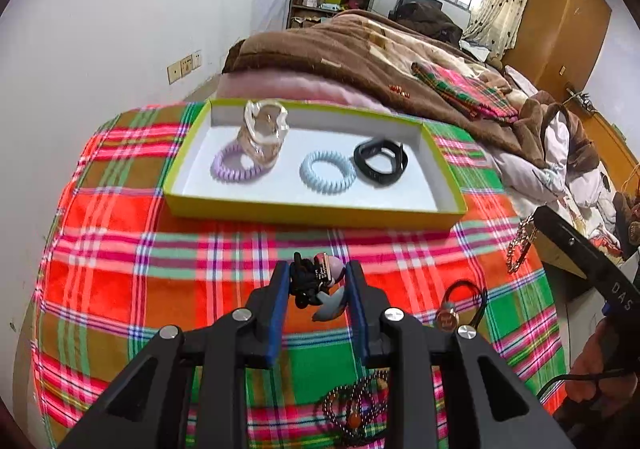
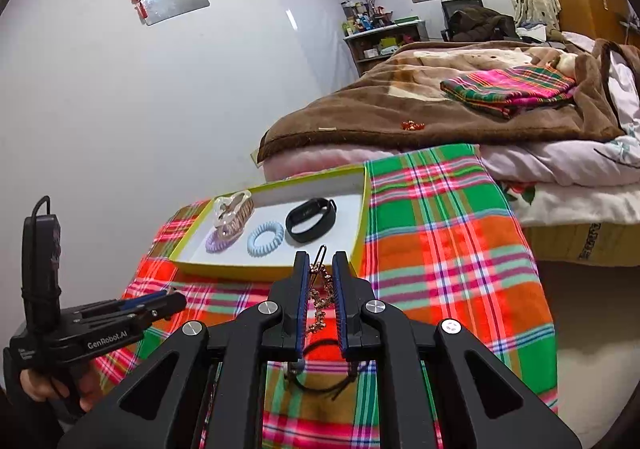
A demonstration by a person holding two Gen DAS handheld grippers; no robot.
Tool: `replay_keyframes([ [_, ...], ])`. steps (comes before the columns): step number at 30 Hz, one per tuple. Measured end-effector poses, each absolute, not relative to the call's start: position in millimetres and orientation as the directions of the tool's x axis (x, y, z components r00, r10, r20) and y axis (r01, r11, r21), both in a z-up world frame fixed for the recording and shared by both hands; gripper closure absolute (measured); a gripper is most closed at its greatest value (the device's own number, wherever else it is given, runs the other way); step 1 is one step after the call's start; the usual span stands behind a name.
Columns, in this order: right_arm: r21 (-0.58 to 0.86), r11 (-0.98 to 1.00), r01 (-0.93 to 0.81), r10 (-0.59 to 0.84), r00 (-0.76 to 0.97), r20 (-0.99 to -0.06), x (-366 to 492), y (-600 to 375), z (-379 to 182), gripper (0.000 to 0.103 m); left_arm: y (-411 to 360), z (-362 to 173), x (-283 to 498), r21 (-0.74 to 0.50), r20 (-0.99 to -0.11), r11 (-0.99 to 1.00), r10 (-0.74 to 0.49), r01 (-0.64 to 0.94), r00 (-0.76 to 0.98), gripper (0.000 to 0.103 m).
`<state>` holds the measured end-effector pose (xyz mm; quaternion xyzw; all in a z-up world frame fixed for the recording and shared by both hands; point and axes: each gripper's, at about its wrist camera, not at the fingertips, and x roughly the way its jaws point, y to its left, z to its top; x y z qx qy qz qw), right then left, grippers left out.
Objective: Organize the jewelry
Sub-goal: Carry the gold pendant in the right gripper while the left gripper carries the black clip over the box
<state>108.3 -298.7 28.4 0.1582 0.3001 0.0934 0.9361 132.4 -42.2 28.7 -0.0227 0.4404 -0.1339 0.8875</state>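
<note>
A yellow-edged white tray (image 1: 316, 211) (image 2: 256, 271) lies on the plaid cloth. In it are a clear hair claw (image 1: 264, 133) (image 2: 232, 213), a purple coil tie (image 1: 236, 167) (image 2: 218, 241), a blue coil tie (image 1: 328, 172) (image 2: 265, 238) and a black band (image 1: 380, 160) (image 2: 311, 224). My left gripper (image 1: 318, 275) (image 2: 170, 299) is shut on a black hair tie with a pink and grey charm (image 1: 320, 281), held above the cloth short of the tray. My right gripper (image 2: 320, 265) is shut on a gold chain hair clip (image 2: 320, 289) (image 1: 520, 245), just before the tray's near edge.
A dark bead bracelet (image 1: 356, 409) and a black cord with a round charm (image 1: 456, 309) (image 2: 320, 369) lie on the cloth below the grippers. A bed with a brown blanket (image 1: 360, 49) (image 2: 400, 105) stands behind the tray. A folded plaid cloth (image 2: 508, 89) lies on it.
</note>
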Motion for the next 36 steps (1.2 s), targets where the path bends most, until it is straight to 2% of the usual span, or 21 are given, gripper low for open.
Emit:
replay_keyframes([
  [19, 0.29, 0.947, -0.139, 0.282, 0.793, -0.54, 173, -277, 52, 0.091, -37, 42, 171, -0.169, -0.754, 0.962, -0.268, 0.216, 0.599, 0.074],
  [36, 0.247, 0.947, -0.207, 0.32, 0.692, -0.647, 283, -229, 25, 0.091, -45, 16, 219, -0.176, -0.778, 0.962, -0.267, 0.211, 0.569, 0.074],
])
